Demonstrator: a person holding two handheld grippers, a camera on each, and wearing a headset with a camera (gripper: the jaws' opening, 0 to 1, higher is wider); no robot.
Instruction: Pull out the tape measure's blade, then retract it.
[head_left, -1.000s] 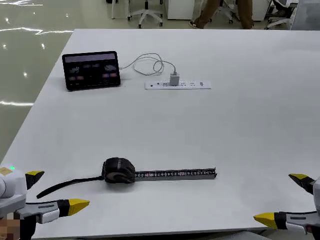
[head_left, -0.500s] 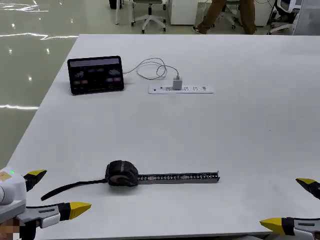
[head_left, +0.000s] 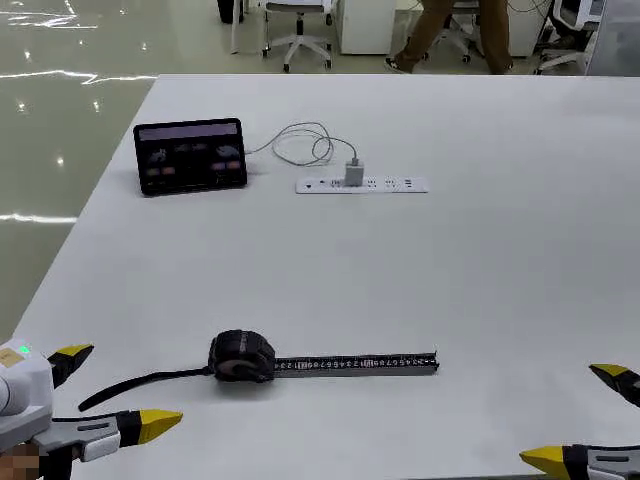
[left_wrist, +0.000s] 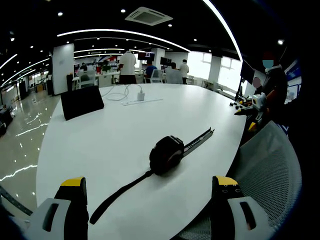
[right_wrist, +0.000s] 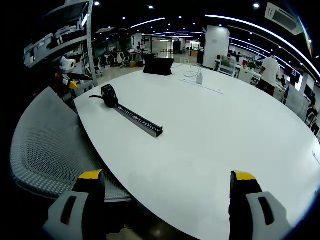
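Observation:
A black tape measure (head_left: 240, 356) lies on the white table (head_left: 400, 270), its blade (head_left: 356, 364) drawn out to the right and its wrist strap (head_left: 140, 385) trailing left. My left gripper (head_left: 122, 390) is at the near left edge, open, with nothing between its yellow-tipped fingers. From the left gripper view the tape measure (left_wrist: 167, 154) sits ahead between the fingers, some way off. My right gripper (head_left: 580, 415) is at the near right corner, open and holding nothing. In the right gripper view the tape measure (right_wrist: 109, 94) and blade (right_wrist: 138, 120) lie far to the left.
A dark tablet (head_left: 190, 155) stands at the back left. A white power strip (head_left: 361, 184) with a charger and coiled cable (head_left: 305, 142) lies behind the tape measure. A grey mesh chair seat (right_wrist: 42, 145) is beside the table edge. People and office chairs stand beyond the table.
The head view has tilted, so everything sits a little lower in the picture. The tape measure and both grippers stay where they were.

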